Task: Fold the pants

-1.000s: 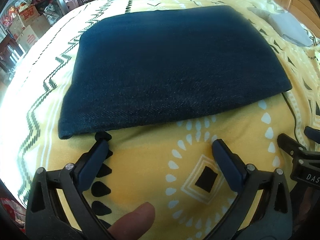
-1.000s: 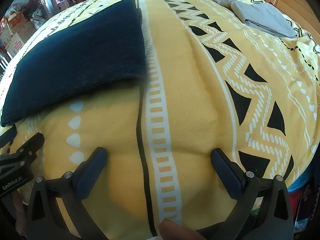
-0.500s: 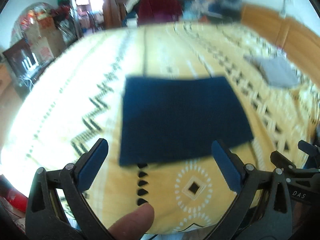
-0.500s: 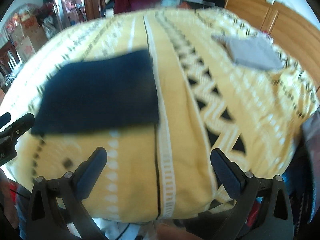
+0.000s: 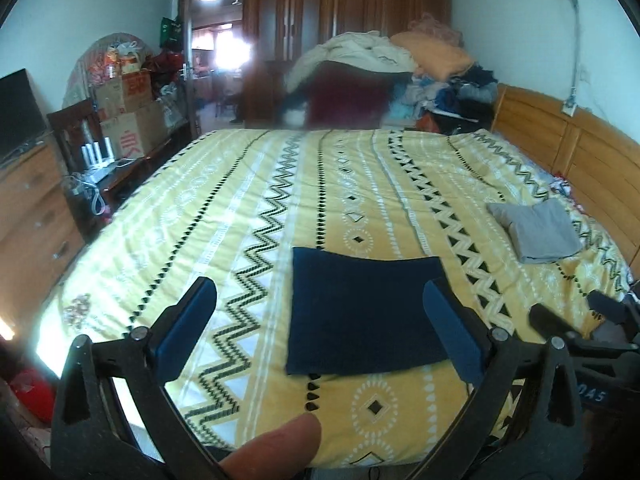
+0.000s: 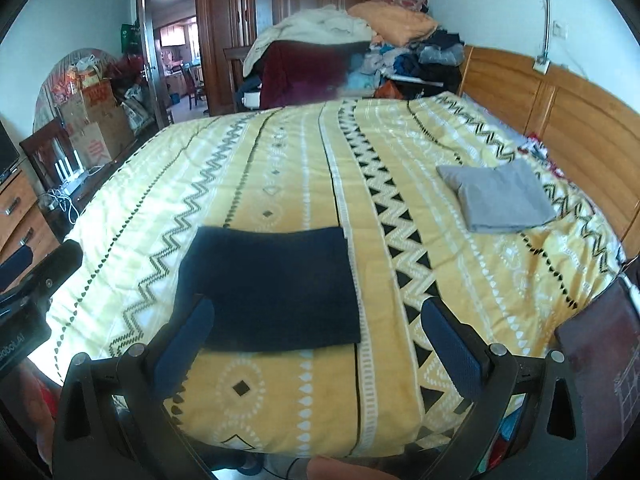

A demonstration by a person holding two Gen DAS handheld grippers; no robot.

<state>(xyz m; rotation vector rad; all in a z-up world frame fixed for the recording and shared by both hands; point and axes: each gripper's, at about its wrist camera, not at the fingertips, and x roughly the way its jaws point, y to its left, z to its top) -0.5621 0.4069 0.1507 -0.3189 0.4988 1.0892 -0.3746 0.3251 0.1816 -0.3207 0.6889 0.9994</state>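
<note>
The dark blue pants (image 5: pixel 362 312) lie folded into a flat rectangle on the yellow patterned bedspread (image 5: pixel 240 216), near the front edge of the bed. They also show in the right wrist view (image 6: pixel 272 292). My left gripper (image 5: pixel 320 328) is open and empty, held back above the bed's front edge. My right gripper (image 6: pixel 316 340) is open and empty too, held back from the bed and apart from the pants. The right gripper shows at the right edge of the left wrist view (image 5: pixel 576 332).
A folded grey garment (image 6: pixel 496 196) lies on the bed's right side near the wooden headboard (image 6: pixel 560 104). A pile of clothes (image 6: pixel 352 44) sits beyond the far end. Boxes (image 5: pixel 124 120) and a dresser (image 5: pixel 28 216) stand left of the bed.
Both grippers have pulled back and up from the bed. The pants, close in front a second ago, now lie farther off, and the whole room shows.
</note>
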